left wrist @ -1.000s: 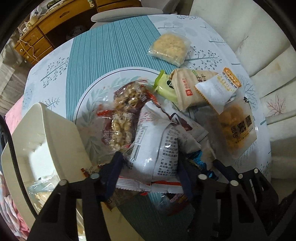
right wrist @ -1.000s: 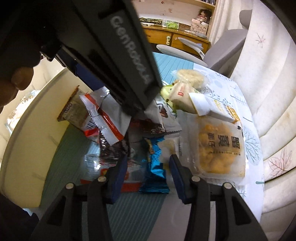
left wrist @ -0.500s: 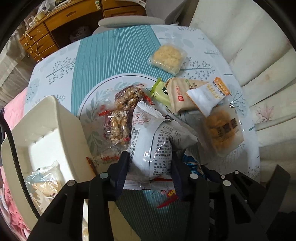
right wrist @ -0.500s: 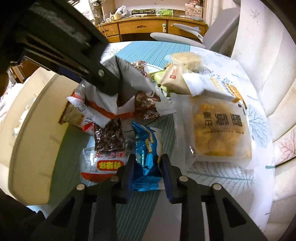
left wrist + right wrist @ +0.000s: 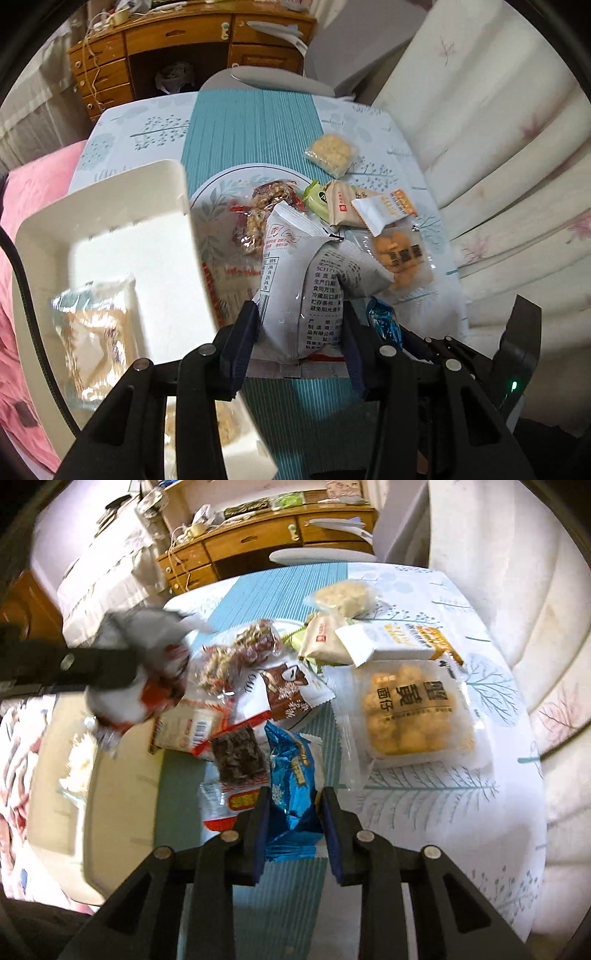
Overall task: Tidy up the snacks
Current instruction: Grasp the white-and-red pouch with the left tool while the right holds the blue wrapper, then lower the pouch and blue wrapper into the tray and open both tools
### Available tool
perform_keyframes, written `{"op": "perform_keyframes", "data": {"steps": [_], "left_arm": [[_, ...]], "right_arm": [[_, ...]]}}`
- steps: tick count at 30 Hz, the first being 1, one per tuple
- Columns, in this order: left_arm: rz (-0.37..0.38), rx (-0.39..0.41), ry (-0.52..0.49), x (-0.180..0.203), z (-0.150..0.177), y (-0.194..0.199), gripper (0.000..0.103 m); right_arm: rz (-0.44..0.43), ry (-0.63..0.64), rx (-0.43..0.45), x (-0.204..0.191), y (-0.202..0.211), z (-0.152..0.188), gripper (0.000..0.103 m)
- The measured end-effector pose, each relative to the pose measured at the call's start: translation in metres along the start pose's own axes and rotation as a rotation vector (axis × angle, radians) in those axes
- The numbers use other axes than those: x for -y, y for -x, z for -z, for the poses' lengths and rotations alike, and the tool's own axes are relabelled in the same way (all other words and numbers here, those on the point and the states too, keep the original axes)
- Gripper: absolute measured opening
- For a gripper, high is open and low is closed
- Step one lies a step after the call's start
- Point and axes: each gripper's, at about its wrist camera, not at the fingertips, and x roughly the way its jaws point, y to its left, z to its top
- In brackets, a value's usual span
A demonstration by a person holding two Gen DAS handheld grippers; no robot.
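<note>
Crinkled white plastic filled the left claw [image 5: 299, 332]: its jaws were pinched on the lower end of a white snack packet [image 5: 314, 280], lifted clear of the bench [image 5: 255, 125]. Just left of that claw sat the cream bin [image 5: 107, 221], one clear-wrapped snack [image 5: 92, 332] already inside. The right claw [image 5: 293, 819] was clamped tight on a blue foil packet [image 5: 293, 775], with the loose snack pile [image 5: 258, 686] just beyond it. Both grips caught only a puffy bag's end, so slick film could probably slide free, or a packet could snag the bin's rim.
</note>
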Motion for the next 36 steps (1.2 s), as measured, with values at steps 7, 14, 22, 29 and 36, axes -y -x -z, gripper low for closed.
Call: {"op": "perform_keyframes", "data": {"steps": [7, 14, 22, 29, 36], "left_arm": [[0.061, 0.085, 0.033, -0.023, 0.028, 0.043, 0.043], [0.055, 0.141, 0.069, -0.053, 0.053, 0.075, 0.043], [0.009, 0.187, 0.138, -0.097, 0.084, 0.103, 0.043], [-0.038, 0.201, 0.208, -0.135, 0.109, 0.118, 0.043], [-0.068, 0.203, 0.267, -0.159, 0.129, 0.125, 0.043]], "right_arm": [[-0.019, -0.008, 0.054, -0.029, 0.033, 0.008, 0.026], [-0.06, 0.042, 0.105, -0.074, 0.056, 0.011, 0.026], [-0.101, 0.136, 0.153, -0.122, 0.071, 0.016, 0.027], [-0.138, 0.219, 0.173, -0.154, 0.075, 0.018, 0.027], [-0.164, 0.29, 0.166, -0.182, 0.074, 0.021, 0.027]]}}
